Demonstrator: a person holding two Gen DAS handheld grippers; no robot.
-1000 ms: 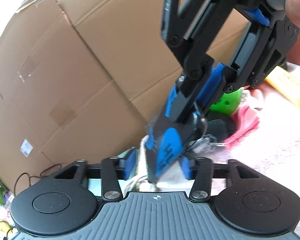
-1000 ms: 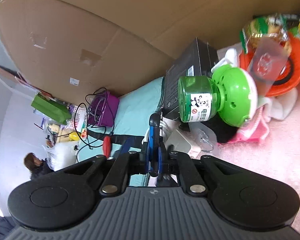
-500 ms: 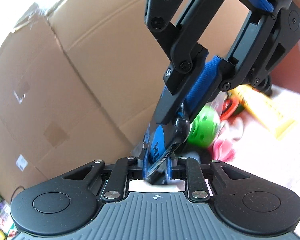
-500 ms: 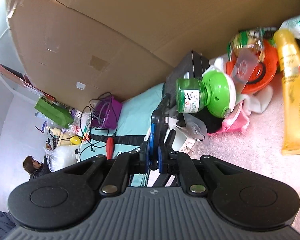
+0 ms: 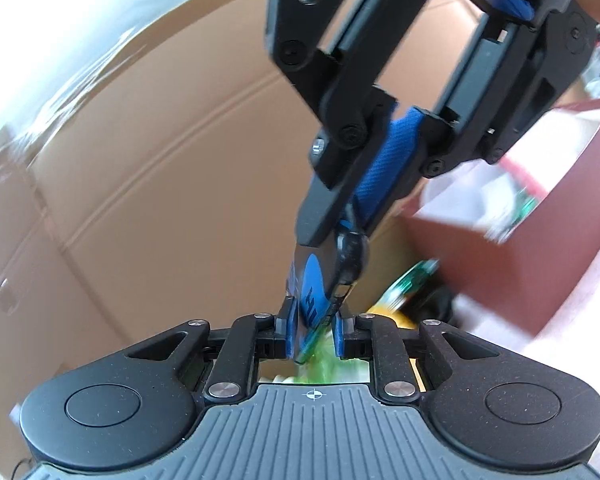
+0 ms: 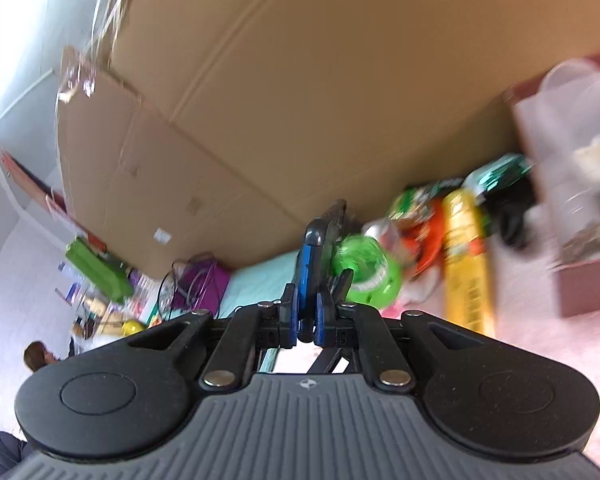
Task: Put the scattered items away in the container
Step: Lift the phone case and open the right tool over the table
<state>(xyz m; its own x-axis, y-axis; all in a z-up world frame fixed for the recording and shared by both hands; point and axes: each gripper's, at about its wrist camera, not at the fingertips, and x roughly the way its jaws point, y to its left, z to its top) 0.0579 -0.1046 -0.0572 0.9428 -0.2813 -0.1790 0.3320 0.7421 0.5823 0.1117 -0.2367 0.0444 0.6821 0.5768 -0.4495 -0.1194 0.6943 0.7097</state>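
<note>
Gadget (image 5: 314, 300) here is a flat blue and black thing with a round black knob. I honestly can't tell what it is, but it looks like hard plastic: stiff, light and a bit slick on the faces. It's thin, so the flat sides are the place to pinch it, not the knob. Right gripper (image 6: 307, 320) is clamped on those flat faces, and the thing sticks straight out ahead of its fingers, edge-on, long axis running the same way the fingers point. Left gripper (image 5: 314, 336) is nearly closed on the other end, both pads look pressed against it, and from there the long axis slants up and to the right of the fingers. So it's held in the air between the two of them. The dark red box (image 6: 580, 280) sits off to the right of both sets of fingers, beyond a yellow tube (image 6: 466, 264). My guess is one grip has to let go before it can drop in.
</note>
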